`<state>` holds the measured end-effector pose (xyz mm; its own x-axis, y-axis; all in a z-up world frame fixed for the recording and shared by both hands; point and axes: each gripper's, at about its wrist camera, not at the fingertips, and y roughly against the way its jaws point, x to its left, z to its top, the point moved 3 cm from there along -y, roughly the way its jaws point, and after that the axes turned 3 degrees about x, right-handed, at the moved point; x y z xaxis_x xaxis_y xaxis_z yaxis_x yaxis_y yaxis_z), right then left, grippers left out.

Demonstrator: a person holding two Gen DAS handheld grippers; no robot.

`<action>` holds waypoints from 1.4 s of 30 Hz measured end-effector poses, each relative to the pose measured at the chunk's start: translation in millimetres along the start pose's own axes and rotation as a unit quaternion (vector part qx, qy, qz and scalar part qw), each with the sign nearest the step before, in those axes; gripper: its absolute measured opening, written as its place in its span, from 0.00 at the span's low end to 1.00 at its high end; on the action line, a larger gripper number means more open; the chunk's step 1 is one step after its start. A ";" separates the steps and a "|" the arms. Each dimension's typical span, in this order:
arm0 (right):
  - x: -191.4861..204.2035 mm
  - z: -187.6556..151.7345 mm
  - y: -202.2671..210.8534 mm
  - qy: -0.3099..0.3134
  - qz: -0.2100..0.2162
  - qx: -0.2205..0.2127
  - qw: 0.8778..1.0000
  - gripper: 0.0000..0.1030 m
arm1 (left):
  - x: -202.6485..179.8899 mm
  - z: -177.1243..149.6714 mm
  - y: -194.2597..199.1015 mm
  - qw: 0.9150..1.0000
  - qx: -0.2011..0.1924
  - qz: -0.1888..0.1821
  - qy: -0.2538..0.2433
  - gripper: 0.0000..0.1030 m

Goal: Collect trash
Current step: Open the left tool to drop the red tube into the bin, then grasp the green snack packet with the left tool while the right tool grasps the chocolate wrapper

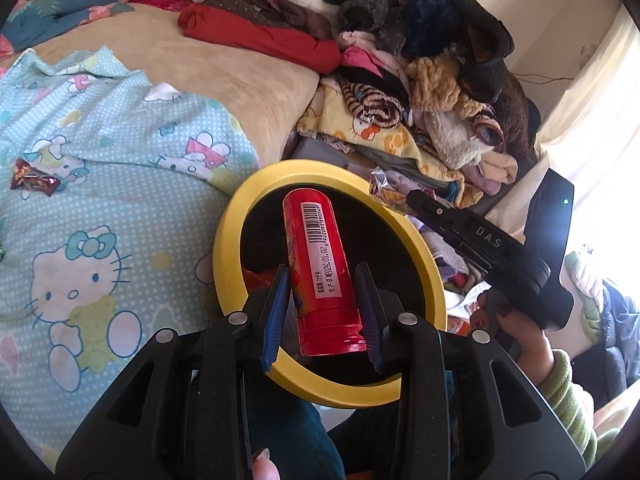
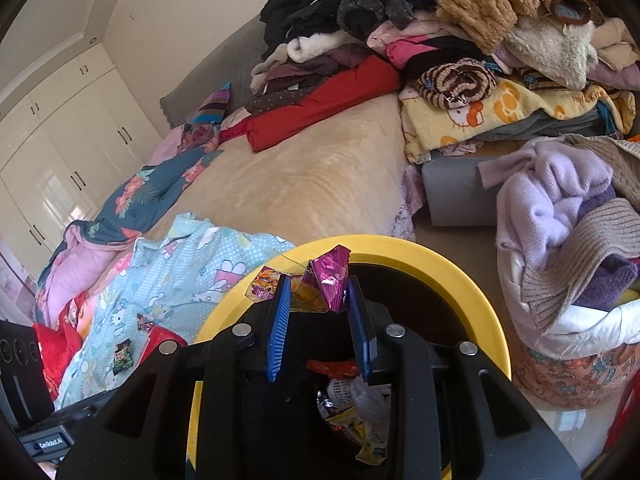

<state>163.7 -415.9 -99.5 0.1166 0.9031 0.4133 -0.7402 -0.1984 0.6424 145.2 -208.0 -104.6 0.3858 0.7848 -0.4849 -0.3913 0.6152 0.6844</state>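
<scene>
While its blue pads (image 1: 276, 316) clamp a red tube (image 1: 324, 276) by its capped end, the left gripper (image 1: 325, 314) holds that tube tilted over the mouth of a yellow-rimmed bin (image 1: 224, 256). Beside it, the right gripper (image 2: 316, 322) has its fingers closed on a crumpled pink-and-yellow foil wrapper (image 2: 330, 276), poised above the far rim of the same bin, where more wrappers already lie inside. Another sweet wrapper (image 1: 34, 182) rests on the pale blue cartoon-cat quilt (image 1: 100, 208) to the left. Beyond, a heap of clothes (image 1: 400, 40) crowds the beige bed (image 1: 224, 68).
</scene>
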 end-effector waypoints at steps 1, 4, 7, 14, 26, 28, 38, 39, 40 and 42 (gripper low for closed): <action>-1.8 -0.2 -0.5 -0.002 -0.001 0.001 1.000 0.26 | -0.2 -0.9 -2.3 1.000 0.003 0.000 0.000 0.25; -6.1 -0.5 -1.7 -0.005 -0.002 0.002 1.000 0.26 | -1.6 -2.5 -8.9 1.000 0.012 0.000 -0.003 0.25; -9.7 -0.8 -3.1 -0.007 -0.003 0.003 1.000 0.26 | -5.1 -3.9 -16.9 1.000 0.021 -0.001 -0.008 0.25; -17.4 0.0 -4.8 -0.022 0.000 0.010 1.000 0.38 | -11.7 -8.2 -33.4 0.999 0.041 -0.001 -0.025 0.26; 65.5 1.7 -23.6 0.055 0.066 0.021 0.996 0.53 | 55.6 9.9 32.2 0.989 -0.069 0.127 -0.010 0.68; 91.5 -3.7 -34.7 0.084 0.079 0.035 0.993 0.53 | 75.4 14.3 48.3 0.984 -0.088 0.154 0.005 0.69; 198.2 -33.5 -89.9 0.199 0.114 0.100 0.968 0.53 | 166.6 17.5 103.5 0.962 -0.127 0.220 0.103 0.76; 207.4 -35.8 -95.5 0.210 0.116 0.106 0.965 0.53 | 177.4 15.7 107.7 0.959 -0.127 0.223 0.116 0.76; 214.7 -38.0 -100.5 0.218 0.116 0.110 0.963 0.53 | 182.5 15.0 108.2 0.958 -0.127 0.226 0.124 0.76; 231.9 -43.8 -111.5 0.236 0.123 0.121 0.956 0.53 | 196.6 11.8 110.9 0.954 -0.124 0.234 0.137 0.76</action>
<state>244.2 -167.7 -103.5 -0.3954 0.8781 0.2694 -0.5256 -0.4569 0.7176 187.5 13.6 -117.6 -0.1002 0.9472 -0.3046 -0.6659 0.1636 0.7279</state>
